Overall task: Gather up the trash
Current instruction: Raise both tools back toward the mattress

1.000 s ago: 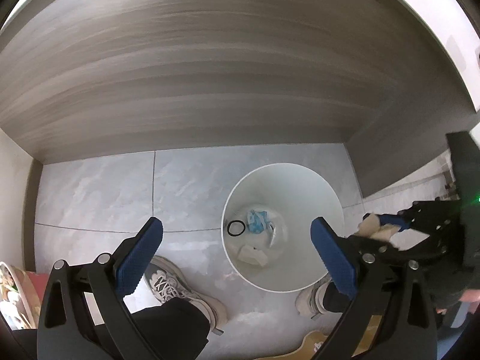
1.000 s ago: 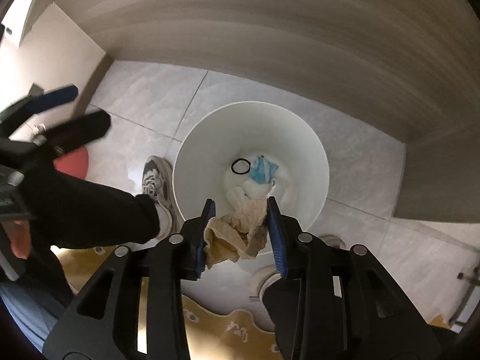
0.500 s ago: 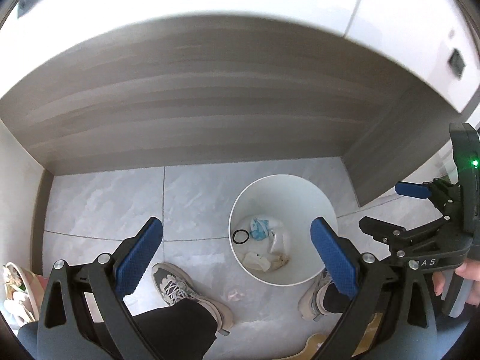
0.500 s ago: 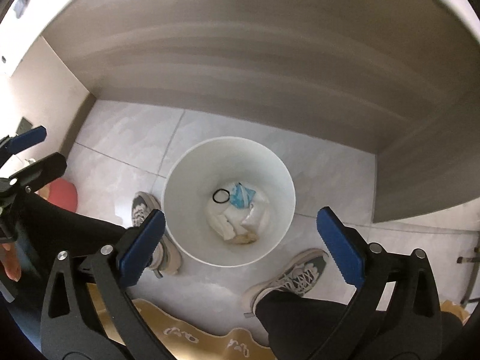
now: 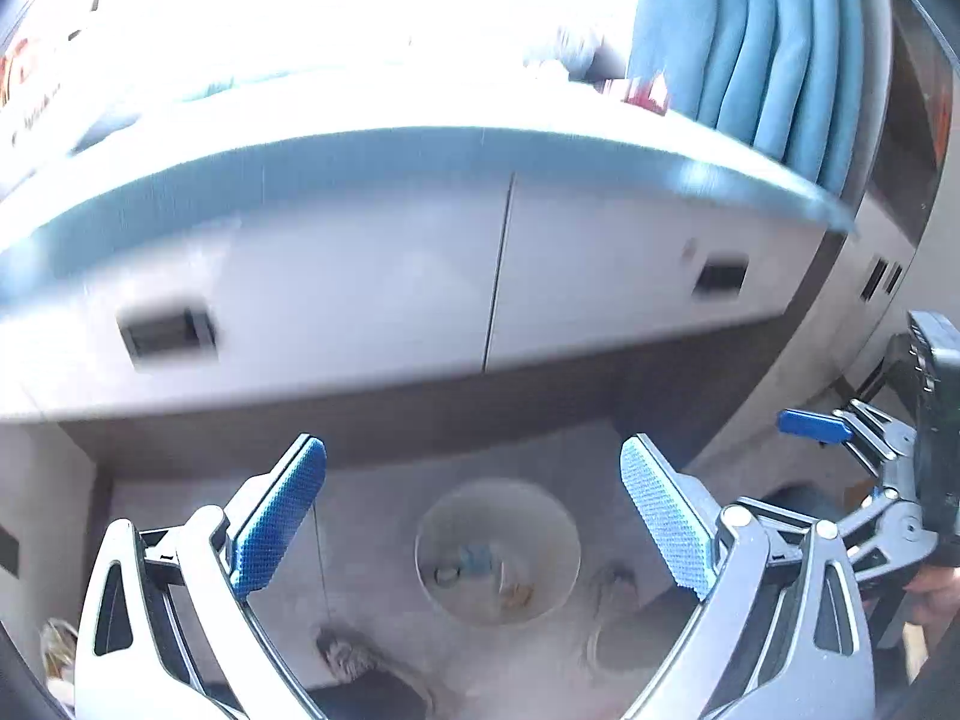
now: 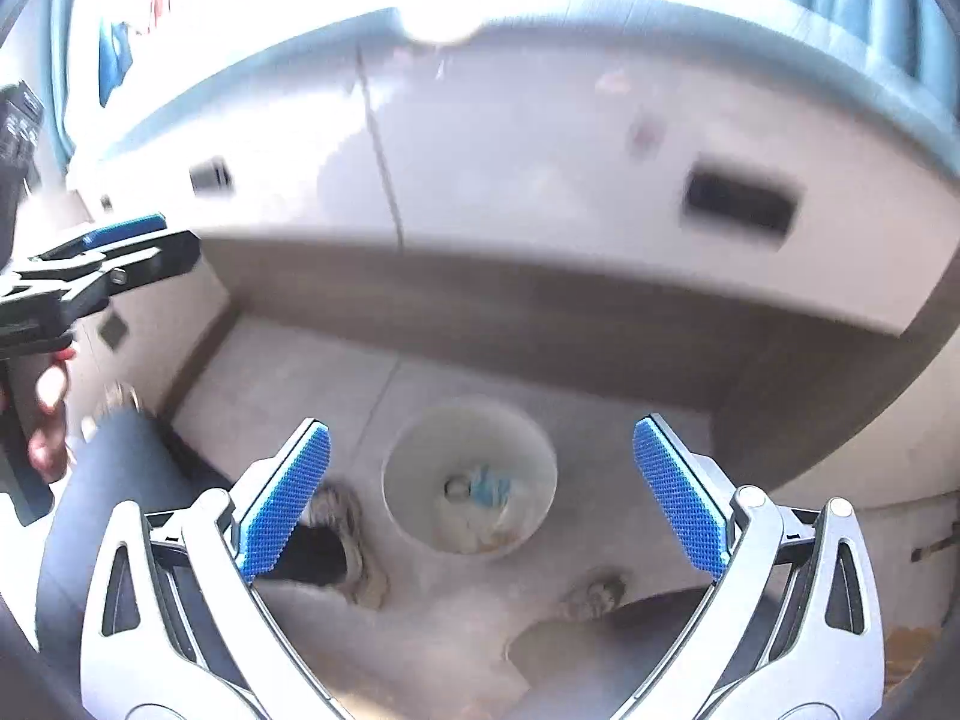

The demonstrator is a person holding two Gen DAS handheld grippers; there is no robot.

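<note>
A round white bin [image 5: 498, 549] [image 6: 471, 474] stands on the grey tiled floor under a desk, far below both grippers. Inside it lie crumpled paper, a blue scrap [image 6: 489, 486] and a dark ring [image 6: 453, 487]. My left gripper [image 5: 474, 507] is open with nothing between its blue pads [image 5: 279, 516]. My right gripper [image 6: 480, 495] is open and empty too, its blue pads [image 6: 678, 498] spread wide. Each gripper shows at the edge of the other's view. Both views are motion-blurred.
A white desk front with two dark recessed handles [image 5: 165, 330] [image 6: 741, 201] and a pale blue top edge [image 5: 420, 150] fills the upper view. Blue curtain [image 5: 768, 42] hangs at the right. The person's shoes [image 6: 342, 528] stand beside the bin.
My right gripper opened and let the brown crumpled paper fall into the bin. Both grippers then rose well above the bin, so the desk front and top came into view.
</note>
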